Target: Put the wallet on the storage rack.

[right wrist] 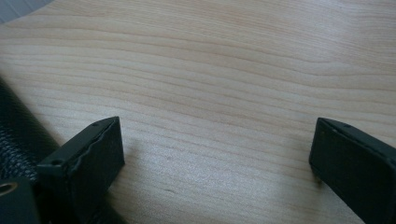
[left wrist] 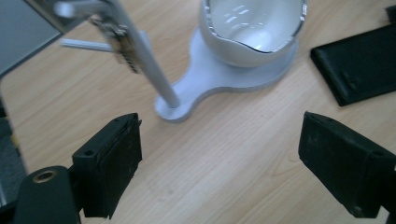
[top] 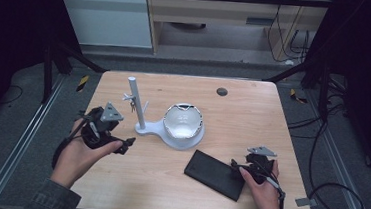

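A white stand (top: 137, 104) rises from a flat white base (top: 154, 129) at the table's middle, with a key (top: 132, 105) hanging from a peg. A glossy white bowl (top: 183, 120) sits on the base's wide end. A flat black case (top: 215, 174) lies at the front right. My left gripper (top: 119, 131) hovers left of the base, open and holding nothing. Its view shows the pole (left wrist: 144, 65), key (left wrist: 122, 44), bowl (left wrist: 254, 23) and case (left wrist: 359, 65). My right gripper (top: 249, 162) is open at the case's right end, over bare wood, with the case (right wrist: 16, 130) beside its left jaw.
A dark round grommet (top: 221, 92) sits in the tabletop near the far edge. Black frame struts flank the table's far corners. Cables (top: 334, 196) trail on the floor at the right. Bare wood lies between the stand and the front edge.
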A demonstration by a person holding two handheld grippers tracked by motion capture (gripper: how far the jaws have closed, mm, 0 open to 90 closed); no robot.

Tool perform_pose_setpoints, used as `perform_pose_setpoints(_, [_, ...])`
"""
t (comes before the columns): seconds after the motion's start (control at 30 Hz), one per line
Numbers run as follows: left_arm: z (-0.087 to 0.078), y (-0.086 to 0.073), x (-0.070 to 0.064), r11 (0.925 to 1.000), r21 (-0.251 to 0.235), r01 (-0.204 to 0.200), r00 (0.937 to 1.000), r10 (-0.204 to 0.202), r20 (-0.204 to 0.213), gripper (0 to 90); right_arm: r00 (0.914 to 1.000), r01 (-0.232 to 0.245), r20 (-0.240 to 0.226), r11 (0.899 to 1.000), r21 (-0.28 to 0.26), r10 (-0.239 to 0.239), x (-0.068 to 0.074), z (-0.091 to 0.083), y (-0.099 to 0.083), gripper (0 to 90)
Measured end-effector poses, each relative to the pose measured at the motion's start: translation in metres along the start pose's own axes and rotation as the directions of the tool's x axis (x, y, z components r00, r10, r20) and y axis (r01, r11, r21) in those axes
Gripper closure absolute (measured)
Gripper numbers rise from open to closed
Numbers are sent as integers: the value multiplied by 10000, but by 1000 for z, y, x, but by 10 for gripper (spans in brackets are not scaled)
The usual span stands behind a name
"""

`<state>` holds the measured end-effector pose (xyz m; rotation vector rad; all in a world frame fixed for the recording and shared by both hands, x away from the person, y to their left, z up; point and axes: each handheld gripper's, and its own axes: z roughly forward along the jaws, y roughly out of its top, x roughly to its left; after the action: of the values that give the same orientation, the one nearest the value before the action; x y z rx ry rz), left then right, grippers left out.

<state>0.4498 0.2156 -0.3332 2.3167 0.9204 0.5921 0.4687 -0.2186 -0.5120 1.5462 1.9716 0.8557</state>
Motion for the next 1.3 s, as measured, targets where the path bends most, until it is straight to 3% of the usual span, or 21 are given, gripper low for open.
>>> perform_pose_setpoints(0.1, [14, -6, -18, 9999, 125, 31, 9985, -38, 554, 163, 9998, 141, -131, 9999, 83, -140, -1, -4, 3, 51])
perform_pose_setpoints(0.17, [31, -11, -35, 9991, 343, -238, 9963, 209, 836, 192, 9997, 203, -153, 9990, -405, -209, -2, -14, 6, 62])
perform_pose_setpoints(0.23, [36, -13, -41, 9990, 331, -294, 9955, 263, 908, 207, 9996, 198, -169, 9986, -484, -206, -2, -17, 6, 62])
perform_pose_setpoints(0.27, [47, -16, -50, 9984, 404, -406, 9924, 356, 1182, 233, 9995, 234, -174, 9977, -635, -246, -2, -24, 5, 67])
perform_pose_setpoints(0.33, [52, -16, -55, 9982, 372, -473, 9907, 422, 1290, 252, 9993, 315, -191, 9969, -717, -329, -3, -27, 3, 69])
perform_pose_setpoints(0.37, [60, -17, -63, 9977, 376, -568, 9882, 508, 1446, 309, 9989, 421, -174, 9954, -861, -437, -4, -35, 0, 74])
perform_pose_setpoints(0.43, [68, -17, -72, 9949, 547, -844, 9843, 747, 1596, 339, 9988, 433, -172, 9944, -965, -452, -5, -40, -3, 87])
perform_pose_setpoints(0.47, [68, -17, -72, 9949, 547, -844, 9843, 747, 1596, 362, 9985, 513, -139, 9933, -1040, -531, -6, -42, -4, 92])
perform_pose_setpoints(0.57, [84, -19, -86, 9929, 611, -1019, 9767, 882, 1956, 434, 9979, 610, -167, 9913, -1167, -634, -6, -44, -4, 116])
perform_pose_setpoints(0.73, [97, -23, -95, 9917, 750, -1046, 9731, 865, 2133, 526, 9970, 671, -302, 9918, -1086, -708, -5, -41, -2, 130])
perform_pose_setpoints(1.0, [104, -31, -103, 9910, 762, -1096, 9685, 893, 2323, 688, 9960, 776, -357, 9917, -1026, -816, -5, -39, -2, 150])
perform_pose_setpoints(1.3, [109, -26, -107, 9860, 912, -1398, 9562, 1104, 2711, 873, 9958, 802, -377, 9927, -899, -839, -4, -37, -2, 143])
